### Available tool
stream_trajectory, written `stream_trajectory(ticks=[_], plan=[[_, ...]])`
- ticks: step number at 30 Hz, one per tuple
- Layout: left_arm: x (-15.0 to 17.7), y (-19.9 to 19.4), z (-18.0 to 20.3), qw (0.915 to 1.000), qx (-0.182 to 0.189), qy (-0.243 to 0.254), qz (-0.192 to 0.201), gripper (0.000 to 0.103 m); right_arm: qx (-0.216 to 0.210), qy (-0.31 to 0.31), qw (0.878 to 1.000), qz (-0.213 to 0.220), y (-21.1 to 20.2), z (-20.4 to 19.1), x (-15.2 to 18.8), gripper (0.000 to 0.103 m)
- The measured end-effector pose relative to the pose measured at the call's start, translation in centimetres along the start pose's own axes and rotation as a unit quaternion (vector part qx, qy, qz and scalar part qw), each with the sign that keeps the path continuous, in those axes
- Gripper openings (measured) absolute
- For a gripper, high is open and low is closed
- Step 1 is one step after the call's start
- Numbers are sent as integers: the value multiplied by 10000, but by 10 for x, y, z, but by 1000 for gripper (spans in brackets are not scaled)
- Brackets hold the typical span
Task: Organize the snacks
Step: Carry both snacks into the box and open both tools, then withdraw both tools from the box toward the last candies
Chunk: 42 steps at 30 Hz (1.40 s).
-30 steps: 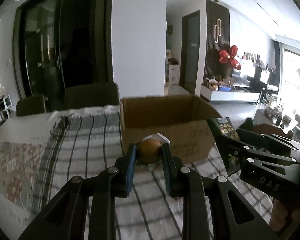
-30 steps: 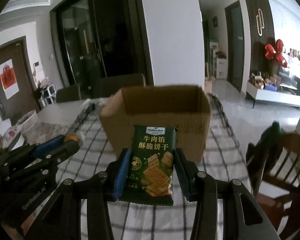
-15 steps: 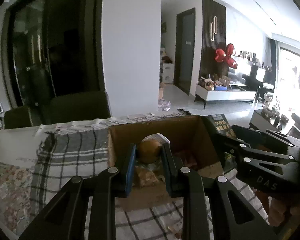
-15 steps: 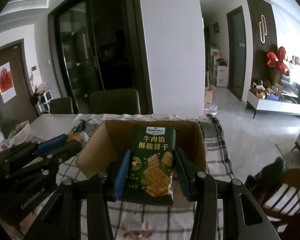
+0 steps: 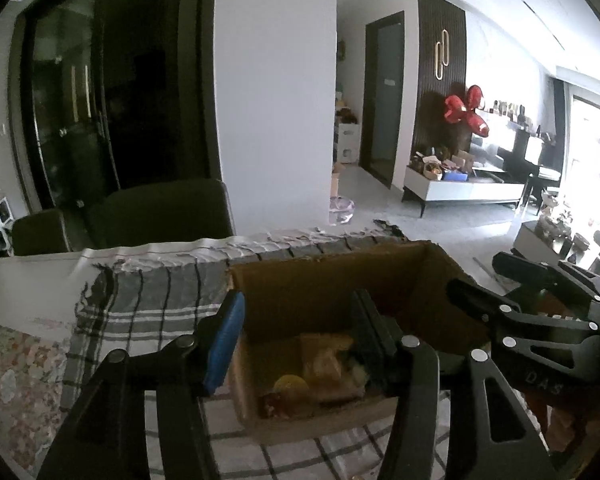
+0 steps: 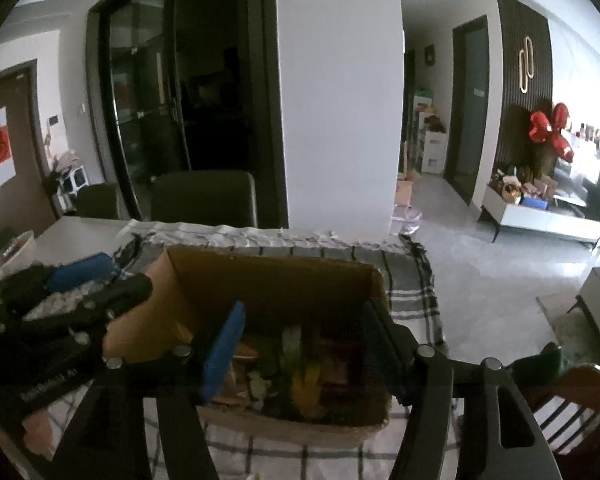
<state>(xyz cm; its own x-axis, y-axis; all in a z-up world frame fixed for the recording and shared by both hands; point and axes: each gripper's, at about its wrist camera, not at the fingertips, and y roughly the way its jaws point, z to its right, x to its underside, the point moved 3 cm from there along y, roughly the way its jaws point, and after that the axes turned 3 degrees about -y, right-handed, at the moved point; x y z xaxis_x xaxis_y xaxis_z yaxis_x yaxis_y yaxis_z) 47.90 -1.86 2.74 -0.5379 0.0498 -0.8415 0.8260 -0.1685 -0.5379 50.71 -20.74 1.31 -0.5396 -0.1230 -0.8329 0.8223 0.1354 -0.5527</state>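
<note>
Left wrist view, left gripper (image 5: 296, 340) wide apart and holding nothing, snacks (image 5: 320, 376) in the cardboard box (image 5: 324, 280) below between its fingers, right gripper (image 6: 300, 344) also wide apart over the snacks, checked cloth (image 6: 416, 300) underneath.

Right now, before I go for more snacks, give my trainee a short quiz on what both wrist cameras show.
1. True or false: the left gripper is shut on a snack.
2. Multiple choice: where do the snacks lie? A) on the checked cloth beside the box; B) inside the cardboard box; C) on the dark chair.
3. Fill in: the box stands on a ___ tablecloth.

Key
1. False: both it and the right gripper are open and hold nothing, poised over the box.
2. B.
3. Checked, grey and white.
</note>
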Motion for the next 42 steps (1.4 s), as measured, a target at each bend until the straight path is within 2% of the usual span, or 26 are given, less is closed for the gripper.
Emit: stream_trajectory(ticks=[2,6,19,27,35,42], plan=[[5,-8,-1,10000,-49,42,55,60,43,-44,10000,74,-9,-5,6,63],[18,-28,-2,9997,-136,113,156,63,-27,-40,9999,156,-25,-14,19,63],[71,-74,2,9988,-317,339,124,65,-265,107,9996,64,-61,-36,75,63],[111,-76,0,9987,-346,300,-235,65,-472,105,9983,-320,-56,-47,114,62],[143,-58,-3,9969,-344,201,-673,65,-733,124,9931,-911,-31,-56,150,51],[161,-44,-2,9951,-380,275,-872,65,-825,297,9879,-1276,-9,-57,170,46]])
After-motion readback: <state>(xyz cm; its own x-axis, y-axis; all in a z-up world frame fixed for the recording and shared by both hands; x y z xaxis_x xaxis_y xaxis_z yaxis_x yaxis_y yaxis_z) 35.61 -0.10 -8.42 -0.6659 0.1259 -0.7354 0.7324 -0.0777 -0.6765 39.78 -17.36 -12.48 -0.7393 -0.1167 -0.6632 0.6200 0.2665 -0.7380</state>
